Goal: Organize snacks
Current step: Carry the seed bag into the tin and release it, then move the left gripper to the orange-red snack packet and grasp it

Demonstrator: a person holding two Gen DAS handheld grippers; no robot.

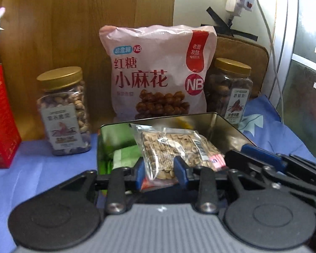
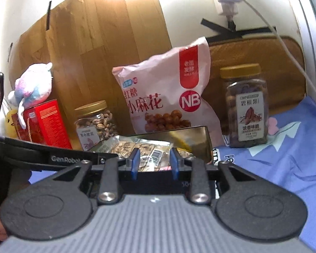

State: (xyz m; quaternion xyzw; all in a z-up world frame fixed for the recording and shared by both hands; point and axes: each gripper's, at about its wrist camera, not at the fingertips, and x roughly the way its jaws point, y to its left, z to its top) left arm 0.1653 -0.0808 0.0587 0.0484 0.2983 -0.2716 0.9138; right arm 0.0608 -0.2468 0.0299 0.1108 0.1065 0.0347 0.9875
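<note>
Blue cloth point(image 1: 42, 168) covers the table, wood panel point(image 1: 63, 31) behind. A clear nut packet point(image 1: 172, 147) lies in the open metal tin point(image 1: 221, 126). The left gripper point(image 1: 161, 171) and right gripper point(image 2: 153, 161) hover over it, jaws apart, neither gripping anything.

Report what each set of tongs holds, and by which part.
Left tongs straddle the lower end of the clear nut packet; whether they press it cannot be told. Right tongs hold nothing.

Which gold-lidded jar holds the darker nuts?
The jar right of the pink snack bag: the pecan jar, with dark brown contents. The other jar, left of the bag, holds pale nuts.
</note>
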